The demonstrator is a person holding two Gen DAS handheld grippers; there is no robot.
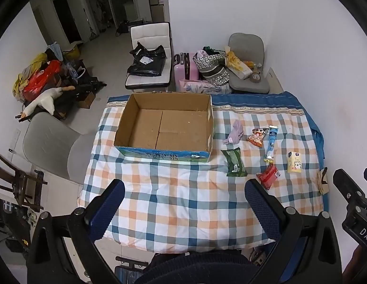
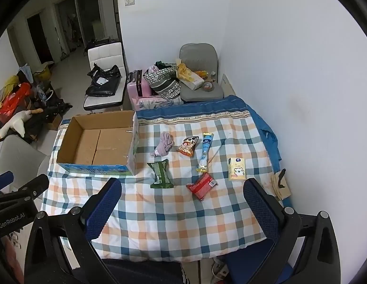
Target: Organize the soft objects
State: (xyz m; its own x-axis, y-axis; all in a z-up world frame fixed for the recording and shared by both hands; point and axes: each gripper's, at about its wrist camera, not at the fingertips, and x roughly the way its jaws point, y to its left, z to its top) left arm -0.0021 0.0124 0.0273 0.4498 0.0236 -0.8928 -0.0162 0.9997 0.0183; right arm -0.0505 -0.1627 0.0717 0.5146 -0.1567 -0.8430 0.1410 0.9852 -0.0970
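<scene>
While I am holding the left gripper (image 1: pixel 183 203) and right gripper (image 2: pixel 182 201) spread wide and empty, 6 soft items are lying at 3 o'clock of the cardboard box (image 1: pixel 164 127), where the red packet (image 2: pixel 201 185) risks slipping.

matt cardboard box (image 1: pixel 164 127) — cloth checked quilt (image 1: pixel 174 201)

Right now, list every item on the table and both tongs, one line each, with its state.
Cardboard box: open-topped, empty.
Purple cloth: crumpled, loose.
Green pack: lying flat.
Red pack: flat, nearest the tongs.
Snack bag: lying flat.
Blue tube: lying flat.
Yellow carton: lying flat.
Left tongs: open, holding nothing.
Right tongs: open, holding nothing.
</scene>
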